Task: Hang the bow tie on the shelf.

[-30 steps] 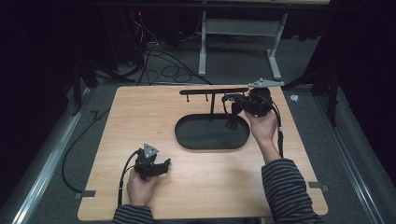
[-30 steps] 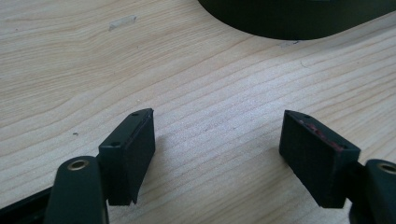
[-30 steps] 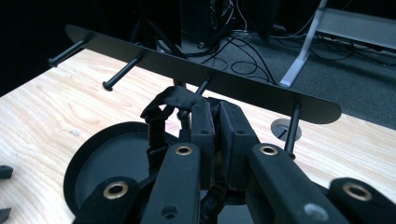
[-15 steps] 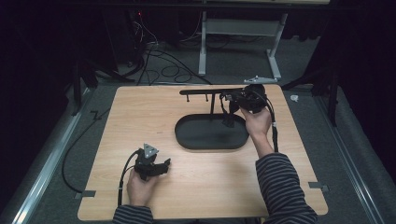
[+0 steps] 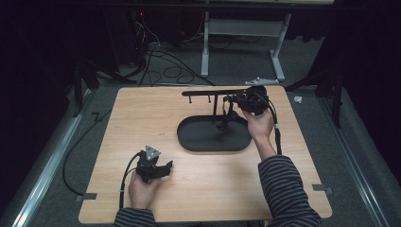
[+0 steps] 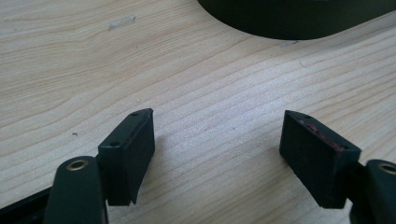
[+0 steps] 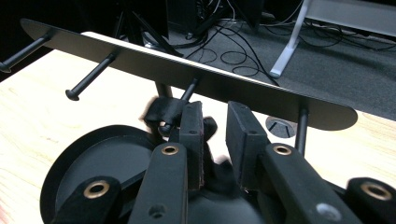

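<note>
Hanging a small black fabric loop on a peg of the black metal rack with pegs, the right gripper has just been easing its jaws apart; the loop sits just left of them, apparently let go. Left gripper rests spread and empty on the pale wooden table, seemingly idle, near the black oval tray.

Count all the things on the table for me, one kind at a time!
Grippers: 2, left and right
Rack with pegs: 1
Oval tray: 1
Black strap on a peg: 1
Total: 5
</note>
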`<move>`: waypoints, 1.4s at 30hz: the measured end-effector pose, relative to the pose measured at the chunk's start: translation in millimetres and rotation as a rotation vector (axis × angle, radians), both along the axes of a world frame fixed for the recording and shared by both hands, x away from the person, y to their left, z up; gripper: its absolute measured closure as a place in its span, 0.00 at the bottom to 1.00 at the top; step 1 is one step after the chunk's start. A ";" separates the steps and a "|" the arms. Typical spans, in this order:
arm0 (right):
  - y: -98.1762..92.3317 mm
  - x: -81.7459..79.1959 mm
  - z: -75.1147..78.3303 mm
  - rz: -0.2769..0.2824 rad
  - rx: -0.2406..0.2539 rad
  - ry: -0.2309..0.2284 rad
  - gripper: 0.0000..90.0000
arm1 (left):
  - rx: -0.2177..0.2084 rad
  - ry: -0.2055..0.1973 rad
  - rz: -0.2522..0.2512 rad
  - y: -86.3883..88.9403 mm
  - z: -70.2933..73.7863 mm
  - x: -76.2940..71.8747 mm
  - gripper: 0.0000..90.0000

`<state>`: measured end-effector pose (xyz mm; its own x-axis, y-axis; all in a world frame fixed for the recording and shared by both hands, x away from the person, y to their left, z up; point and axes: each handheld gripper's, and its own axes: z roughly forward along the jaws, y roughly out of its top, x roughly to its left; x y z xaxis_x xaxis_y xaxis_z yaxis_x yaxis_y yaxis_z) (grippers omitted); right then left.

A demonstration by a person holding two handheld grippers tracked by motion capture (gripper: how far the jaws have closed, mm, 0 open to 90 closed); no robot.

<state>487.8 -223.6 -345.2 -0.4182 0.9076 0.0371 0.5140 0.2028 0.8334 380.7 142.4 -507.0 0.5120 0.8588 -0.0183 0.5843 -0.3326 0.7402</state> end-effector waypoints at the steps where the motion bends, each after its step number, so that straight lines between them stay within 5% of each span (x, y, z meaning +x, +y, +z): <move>1: 0.0 0.0 0.0 0.000 0.000 0.000 0.87 | 0.000 0.000 0.000 0.0 0.0 0.0 0.30; 42: -58.4 -64.7 0.4 0.017 0.106 -0.071 0.73 | 0.000 0.000 -0.001 0.0 0.0 0.1 0.30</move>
<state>423.0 -282.0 -344.8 -0.4381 0.8931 0.1022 0.4507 0.1199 0.8846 380.7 142.3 -507.0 0.5127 0.8584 -0.0180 0.5838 -0.3332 0.7403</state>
